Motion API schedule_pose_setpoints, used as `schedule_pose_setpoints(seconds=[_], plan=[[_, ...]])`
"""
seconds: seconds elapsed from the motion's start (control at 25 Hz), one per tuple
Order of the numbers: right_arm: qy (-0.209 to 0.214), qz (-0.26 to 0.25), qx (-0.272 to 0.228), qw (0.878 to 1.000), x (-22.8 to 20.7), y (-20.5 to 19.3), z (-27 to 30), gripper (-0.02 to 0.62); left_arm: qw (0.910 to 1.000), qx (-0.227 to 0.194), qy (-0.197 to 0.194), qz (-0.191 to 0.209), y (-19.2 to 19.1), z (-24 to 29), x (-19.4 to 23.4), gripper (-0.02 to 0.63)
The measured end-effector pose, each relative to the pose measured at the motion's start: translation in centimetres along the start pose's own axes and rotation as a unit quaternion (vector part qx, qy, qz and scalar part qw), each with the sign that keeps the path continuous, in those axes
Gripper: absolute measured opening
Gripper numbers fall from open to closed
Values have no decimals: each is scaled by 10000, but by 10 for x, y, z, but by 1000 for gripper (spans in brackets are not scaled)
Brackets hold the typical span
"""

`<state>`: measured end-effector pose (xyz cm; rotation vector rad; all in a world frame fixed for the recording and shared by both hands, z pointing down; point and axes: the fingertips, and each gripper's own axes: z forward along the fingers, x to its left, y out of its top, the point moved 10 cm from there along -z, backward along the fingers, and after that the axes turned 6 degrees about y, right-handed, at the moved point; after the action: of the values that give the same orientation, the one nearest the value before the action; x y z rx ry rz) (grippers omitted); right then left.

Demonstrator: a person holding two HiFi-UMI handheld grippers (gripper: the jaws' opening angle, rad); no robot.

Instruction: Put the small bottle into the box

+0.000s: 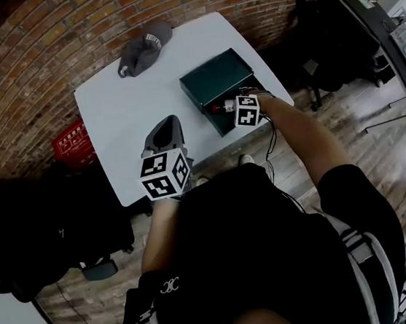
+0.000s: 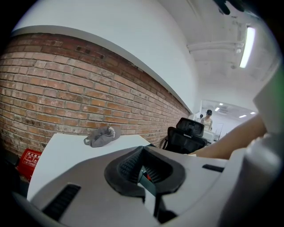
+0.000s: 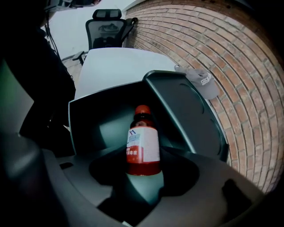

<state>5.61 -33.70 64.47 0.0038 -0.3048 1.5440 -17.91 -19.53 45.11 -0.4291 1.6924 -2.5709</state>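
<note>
Bottle (image 3: 143,141), centre frame, sits clamped by its lower body in our right gripper (image 3: 143,170), over the open box (image 3: 88,117), where we see nothing else. We judge it light, stiff and slick on the label, so the body is the best hold. Our left gripper (image 2: 144,175), lower centre, is closed on nothing.

We are seeing a small dark red bottle (image 3: 143,142) with red cap and white label being held in the right gripper (image 3: 143,166), cap pointing into the dark green rectangular box (image 3: 104,126), whose lid is standing open.
</note>
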Motion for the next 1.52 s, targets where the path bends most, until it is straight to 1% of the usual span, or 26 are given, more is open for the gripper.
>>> schedule_pose_setpoints(seconds=[0.12,0.2,0.28,0.36,0.4,0.44,0.48,0.52,0.6,0.64,0.72,0.76,0.8,0.88,0.96,1.0,1.08,1.16,1.2,1.28,1.32,1.36,1.4,1.52], plan=[[87,426,-234,9988,0,-3,-3,232,10000,21,-77,20,-1,2,1,12],[111,557,-414,9975,2,-2,-8,235,9999,54,-120,19,-2,5,2,12],[48,656,-588,9961,5,-1,-14,237,9998,89,-164,8,-2,9,3,12],[-69,911,-907,9917,8,-2,-23,238,9997,104,-226,12,-2,13,0,12],[-136,1159,-1180,9861,7,-4,-29,238,9996,105,-265,22,-2,15,-2,12],[-200,1488,-1521,9769,6,-7,-36,238,9995,107,-308,36,-1,17,-4,12],[-259,1867,-1896,9636,4,-10,-44,236,9993,117,-351,53,-1,20,-6,12],[-322,2256,-2272,9468,1,-14,-54,236,9991,133,-390,69,-2,22,-8,12],[-486,2892,-2959,9091,-3,-21,-76,236,9988,162,-454,107,-2,26,-12,12],[-581,3096,-3250,8917,-3,-24,-88,236,9986,168,-481,128,-2,26,-14,12],[-815,3342,-3730,8617,-2,-25,-113,227,9984,172,-517,154,-2,29,-17,12],[-968,3440,-3926,8475,-1,-24,-125,198,9984,176,-525,148,-1,31,-18,12],[-1139,3541,-4100,8328,0,-23,-136,143,9983,178,-529,137,-1,34,-19,12],[-1494,3766,-4387,8021,3,-21,-156,68,9983,168,-540,143,1,37,-21,12],[-1906,3978,-4535,7744,8,-20,-174,40,9981,122,-563,207,2,38,-25,12],[-2153,4054,-4544,7634,10,-20,-182,32,9980,93,-576,240,3,39,-28,12],[-2710,4082,-4484,7476,15,-18,-200,31,9980,19,-583,258,5,42,-32,12],[-3284,3983,-4371,7365,20,-14,-217,29,9982,-100,-534,249,8,44,-35,12],[-3496,3971,-4342,7291,22,-12,-224,29,9983,-171,-491,249,9,45,-36,12],[-3652,4089,-4417,7102,26,-10,-235,29,9983,-293,-434,269,13,48,-41,12],[-3659,4149,-4479,7024,28,-10,-239,28,9981,-341,-432,291,15,50,-43,12],[-3656,4179,-4534,6972,30,-9,-242,28,9978,-381,-439,317,16,53,-45,12],[-3660,4181,-4573,6944,32,-9,-244,28,9975,-414,-450,344,18,55,-47,12],[-3672,4184,-4607,6913,38,-9,-245,28,9967,-473,-483,460,22,61,-53,12]])
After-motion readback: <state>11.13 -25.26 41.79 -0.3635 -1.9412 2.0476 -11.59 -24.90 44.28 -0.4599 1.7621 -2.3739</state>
